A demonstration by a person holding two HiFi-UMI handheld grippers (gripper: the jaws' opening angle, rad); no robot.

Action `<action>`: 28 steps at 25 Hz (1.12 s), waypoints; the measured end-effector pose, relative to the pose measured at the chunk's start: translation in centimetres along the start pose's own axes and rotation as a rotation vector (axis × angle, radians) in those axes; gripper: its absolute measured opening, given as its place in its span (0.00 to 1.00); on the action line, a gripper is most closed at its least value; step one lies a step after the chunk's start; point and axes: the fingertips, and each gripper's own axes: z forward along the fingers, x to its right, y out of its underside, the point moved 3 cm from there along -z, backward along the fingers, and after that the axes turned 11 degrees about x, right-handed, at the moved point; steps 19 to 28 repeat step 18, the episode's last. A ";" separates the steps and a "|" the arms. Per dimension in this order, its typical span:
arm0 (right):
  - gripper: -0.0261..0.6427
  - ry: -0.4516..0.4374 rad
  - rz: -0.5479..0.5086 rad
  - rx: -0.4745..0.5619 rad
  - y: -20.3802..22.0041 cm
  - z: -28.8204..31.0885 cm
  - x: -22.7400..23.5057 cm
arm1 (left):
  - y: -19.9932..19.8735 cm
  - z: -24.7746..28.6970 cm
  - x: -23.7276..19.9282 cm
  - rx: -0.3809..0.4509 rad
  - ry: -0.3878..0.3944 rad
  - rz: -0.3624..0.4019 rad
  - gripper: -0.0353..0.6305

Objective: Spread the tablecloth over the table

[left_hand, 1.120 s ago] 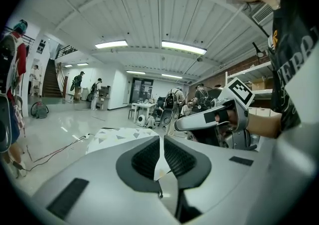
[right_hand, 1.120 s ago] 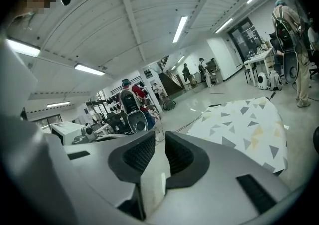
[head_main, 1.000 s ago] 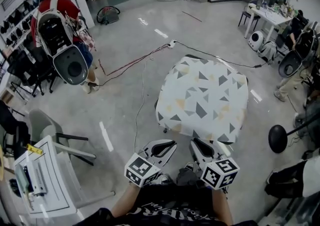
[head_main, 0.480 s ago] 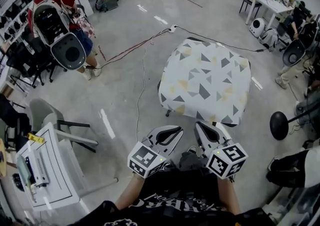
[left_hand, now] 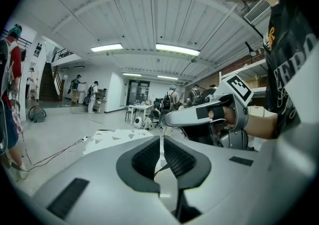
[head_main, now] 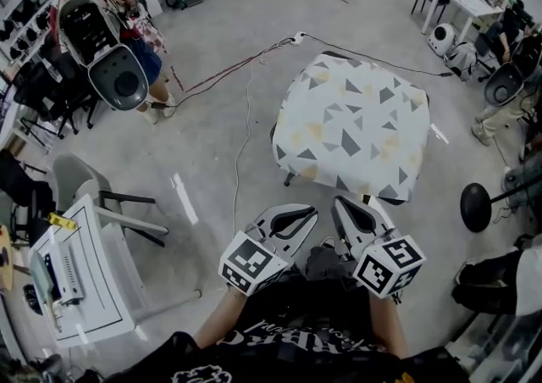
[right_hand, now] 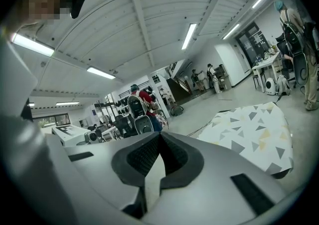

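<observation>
The tablecloth (head_main: 351,127), white with grey and yellow triangles, lies draped over the small table, its edges hanging down all round. It also shows ahead in the left gripper view as a pale patterned tablecloth (left_hand: 112,137), and at the right in the right gripper view as the same tablecloth (right_hand: 249,129). My left gripper (head_main: 310,213) and right gripper (head_main: 340,203) are held side by side in front of my body, just short of the cloth's near edge. Both are shut with nothing between the jaws. The right gripper (left_hand: 172,118) appears in the left gripper view.
Red and black cables (head_main: 246,76) run across the floor left of the table. A person in red with a backpack rig (head_main: 102,17) stands far left. A white cart (head_main: 76,280) and grey chair (head_main: 93,195) are at my left. A black stand base (head_main: 476,208) sits right.
The table sits higher in the head view than before. Both grippers stay close together near the cloth's near edge, holding nothing.
</observation>
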 end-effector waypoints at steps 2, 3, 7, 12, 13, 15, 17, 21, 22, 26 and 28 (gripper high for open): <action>0.06 0.004 0.003 -0.007 0.1 -0.1 0.1 | 0.1 0.1 0.2 -0.004 0.004 0.001 0.11; 0.06 0.006 0.005 -0.011 0.1 -0.2 0.1 | 0.2 0.2 0.4 -0.007 0.005 0.002 0.11; 0.06 0.006 0.009 -0.017 0.3 -0.6 0.1 | 0.1 0.2 0.9 -0.009 0.012 0.010 0.11; 0.06 0.011 0.012 -0.020 0.5 -1.0 0.3 | 0.1 0.6 1.5 -0.016 0.022 0.020 0.11; 0.06 0.012 0.014 -0.021 0.6 -1.0 0.4 | 0.2 0.7 1.5 -0.017 0.024 0.022 0.11; 0.06 0.012 0.014 -0.022 0.7 -1.1 0.6 | 0.2 0.9 1.6 -0.017 0.025 0.024 0.11; 0.06 0.011 0.012 -0.023 0.7 -1.2 0.8 | 0.3 1.0 1.8 -0.016 0.024 0.027 0.11; 0.06 0.011 0.010 -0.023 0.7 -1.2 0.8 | 0.3 1.1 1.8 -0.015 0.023 0.029 0.11; 0.06 0.011 0.010 -0.023 0.7 -1.2 0.8 | 0.3 1.1 1.8 -0.015 0.023 0.029 0.11; 0.06 0.011 0.010 -0.023 0.7 -1.2 0.8 | 0.3 1.1 1.8 -0.015 0.023 0.029 0.11; 0.06 0.011 0.010 -0.023 0.7 -1.2 0.8 | 0.3 1.1 1.8 -0.015 0.023 0.029 0.11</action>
